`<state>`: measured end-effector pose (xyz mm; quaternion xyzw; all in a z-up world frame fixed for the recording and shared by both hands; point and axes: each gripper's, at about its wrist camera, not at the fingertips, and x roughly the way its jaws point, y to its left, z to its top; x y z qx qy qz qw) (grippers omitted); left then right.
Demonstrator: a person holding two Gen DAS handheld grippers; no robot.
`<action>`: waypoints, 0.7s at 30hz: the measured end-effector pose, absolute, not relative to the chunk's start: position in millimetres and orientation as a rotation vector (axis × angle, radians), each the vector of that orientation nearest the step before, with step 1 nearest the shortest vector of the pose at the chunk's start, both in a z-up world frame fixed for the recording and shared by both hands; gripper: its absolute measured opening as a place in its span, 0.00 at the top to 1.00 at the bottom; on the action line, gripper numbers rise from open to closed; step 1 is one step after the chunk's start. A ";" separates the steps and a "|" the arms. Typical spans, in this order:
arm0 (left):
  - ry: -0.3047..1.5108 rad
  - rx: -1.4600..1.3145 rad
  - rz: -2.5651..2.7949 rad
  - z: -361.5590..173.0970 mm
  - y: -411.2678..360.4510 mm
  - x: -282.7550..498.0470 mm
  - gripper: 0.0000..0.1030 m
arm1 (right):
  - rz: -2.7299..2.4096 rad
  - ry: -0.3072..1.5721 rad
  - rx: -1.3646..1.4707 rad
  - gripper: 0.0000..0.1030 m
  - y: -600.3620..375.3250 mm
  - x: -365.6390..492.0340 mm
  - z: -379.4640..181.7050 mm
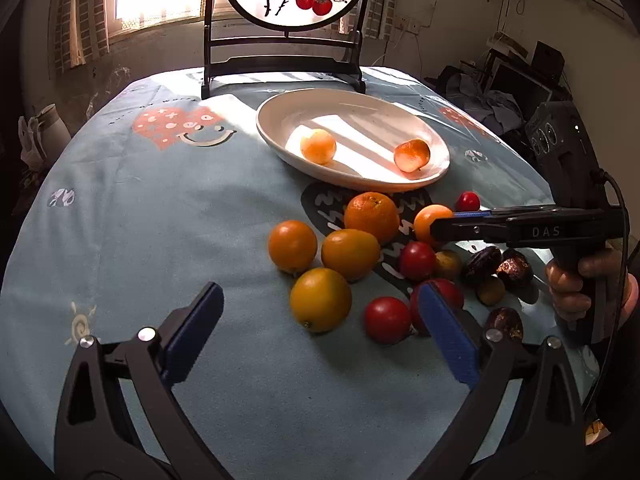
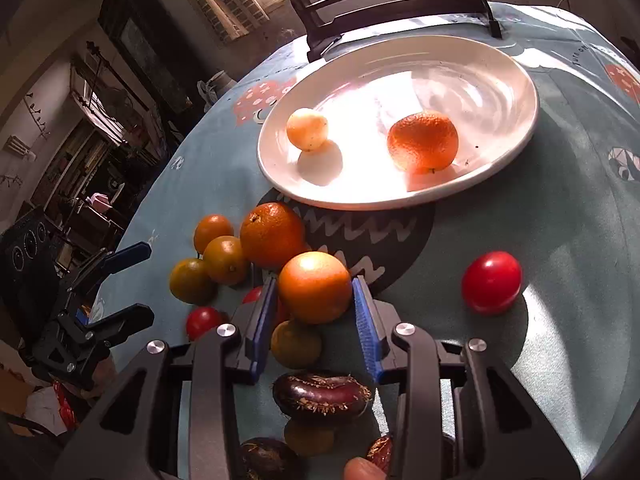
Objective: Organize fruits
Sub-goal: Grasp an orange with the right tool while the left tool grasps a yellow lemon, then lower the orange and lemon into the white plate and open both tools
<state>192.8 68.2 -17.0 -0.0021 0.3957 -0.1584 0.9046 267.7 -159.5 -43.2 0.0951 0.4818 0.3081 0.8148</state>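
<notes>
A white oval plate [image 2: 516, 80] lies on the tablecloth and holds two fruits well apart: a pale yellow-orange one [image 2: 307, 129] on the left and a dimpled tangerine [image 2: 423, 141] on the right. Just below the plate's near rim sits a loose cluster: a large rough-skinned orange [image 2: 272, 235], three smaller smooth oranges [image 2: 213, 229] [image 2: 225, 260] [image 2: 191, 281] touching one another, and another round orange [image 2: 315, 287] between blue pads. Red cherry tomatoes [image 1: 387, 320] lie near them, one [image 2: 491, 282] apart to the right. Dark, glossy brown chestnut-like fruits [image 2: 322, 398] and small olive-yellow fruits [image 2: 296, 345] lie nearest.
</notes>
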 end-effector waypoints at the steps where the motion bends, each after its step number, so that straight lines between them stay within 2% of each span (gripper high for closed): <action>1: 0.825 0.001 -0.336 -18.9 66.5 192.7 0.14 | 0.652 1.019 0.202 0.62 -160.0 267.3 -41.5; 2: 0.836 0.002 -0.349 -20.9 64.6 193.5 0.22 | 0.650 1.014 0.202 0.62 -160.4 267.0 -40.4; 5: 0.868 0.012 -0.360 -27.7 60.7 197.1 0.36 | 0.658 1.011 0.207 0.62 -159.6 265.3 -39.6; 12: 0.892 -0.005 -0.323 -34.8 63.3 204.2 0.43 | 0.659 0.994 0.195 0.62 -157.3 262.6 -35.9; 17: 0.914 -0.036 -0.320 -38.1 67.7 208.3 0.57 | 0.653 0.990 0.191 0.62 -157.2 262.5 -34.7; 21: 0.926 -0.038 -0.325 -41.2 67.1 210.3 0.58 | 0.648 0.989 0.183 0.62 -155.9 261.1 -34.9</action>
